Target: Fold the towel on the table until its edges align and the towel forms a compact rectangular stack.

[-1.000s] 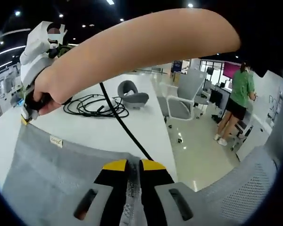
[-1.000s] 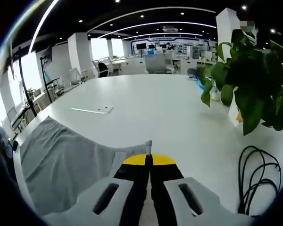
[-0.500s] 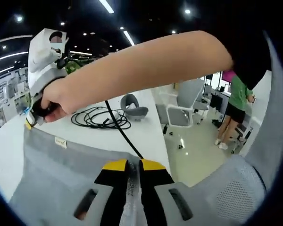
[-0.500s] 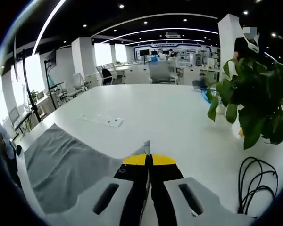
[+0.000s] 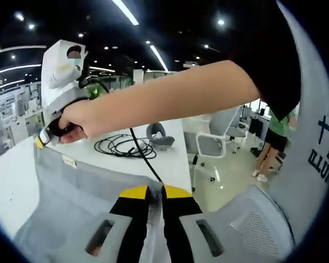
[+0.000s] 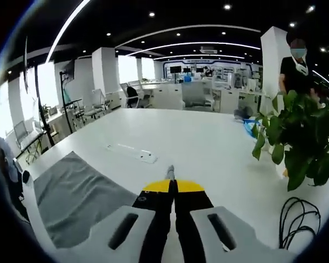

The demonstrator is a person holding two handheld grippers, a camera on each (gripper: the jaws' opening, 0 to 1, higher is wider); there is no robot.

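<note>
Grey towel (image 5: 71,192) pinched by both our grippers, left gripper (image 5: 149,193) and right gripper (image 6: 172,186) each clamped on a corner; uneven lift risks misaligned edges.

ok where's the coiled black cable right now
In the left gripper view the black cable lies coiled on the white table, beyond the towel, beside a grey headrest-like object.
</note>
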